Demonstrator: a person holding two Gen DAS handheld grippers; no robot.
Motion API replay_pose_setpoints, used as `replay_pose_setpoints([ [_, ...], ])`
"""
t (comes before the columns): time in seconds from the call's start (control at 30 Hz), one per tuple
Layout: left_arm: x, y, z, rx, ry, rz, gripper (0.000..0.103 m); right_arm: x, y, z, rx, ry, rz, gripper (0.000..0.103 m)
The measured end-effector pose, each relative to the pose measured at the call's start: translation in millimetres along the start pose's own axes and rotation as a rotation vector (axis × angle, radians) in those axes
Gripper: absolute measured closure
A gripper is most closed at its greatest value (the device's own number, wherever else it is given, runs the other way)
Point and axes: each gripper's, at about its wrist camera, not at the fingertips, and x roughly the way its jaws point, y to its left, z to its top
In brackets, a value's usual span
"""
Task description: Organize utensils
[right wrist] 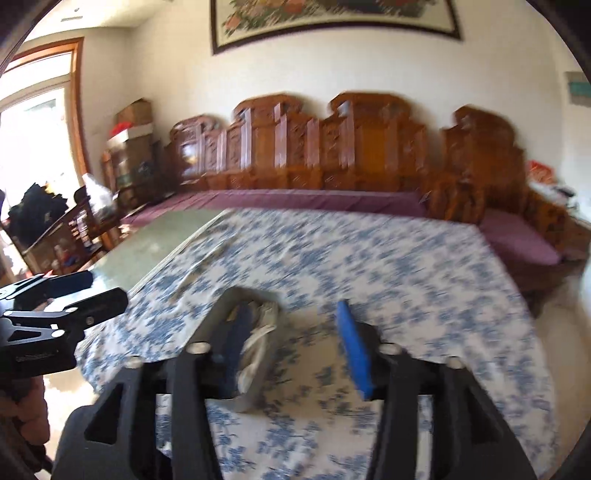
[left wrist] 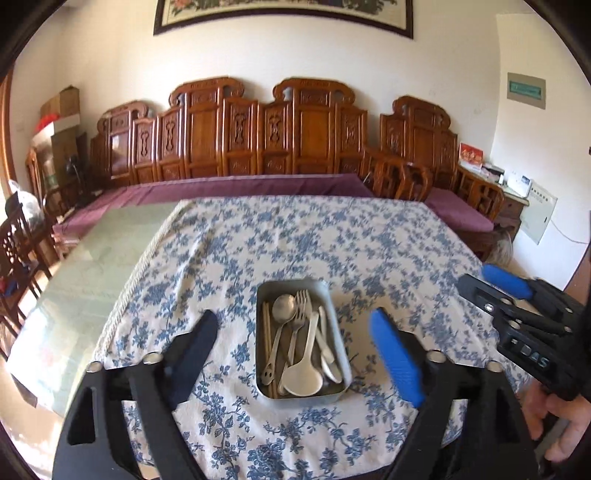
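— Two grippers, what do they do?
— Left gripper [left wrist: 295,347] has its jaws spread wide and grasps nothing. Between its fingers, below, the metal tray [left wrist: 334,314] rests on the flowered tablecloth [left wrist: 229,258], with spoons [left wrist: 284,308], a fork [left wrist: 301,306] and chopsticks [left wrist: 266,332] inside. Right gripper [right wrist: 293,343] is also released, empty, blurred above the cloth.

A metal tray [left wrist: 338,334] sat on the table [left wrist: 388,243], near its front edge. In the tray lay spoons [left wrist: 284,306], forks [left wrist: 301,299], a rice paddle [left wrist: 301,376] and chopsticks [left wrist: 266,332], side by side. Behind the table stood a long bench [left wrist: 236,147] against the wall. A picture [left wrist: 284,14] hung above the bench.
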Motion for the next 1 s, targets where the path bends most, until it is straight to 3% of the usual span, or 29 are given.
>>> replay_pose_setpoints([
  [0.07, -7, -5, 3, 0.006, -0.012, 0.001, 0.013, -18, -6, -1, -0.001, -0.025, -0.041, 0.03],
  [0.13, -17, -13, 5, 0.017, -0.033, 0.008, 0.008, -32, -13, -1, 0.004, -0.047, -0.063, 0.016],
  [0.23, -29, -20, 7, 0.021, -0.057, 0.013, 0.008, -50, -19, -2, 0.006, -0.082, -0.091, 0.004],
  [1.0, -47, -38, 0, 0.031, -0.077, 0.042, 0.008, -81, -29, -4, 0.033, -0.13, -0.129, 0.003],
])
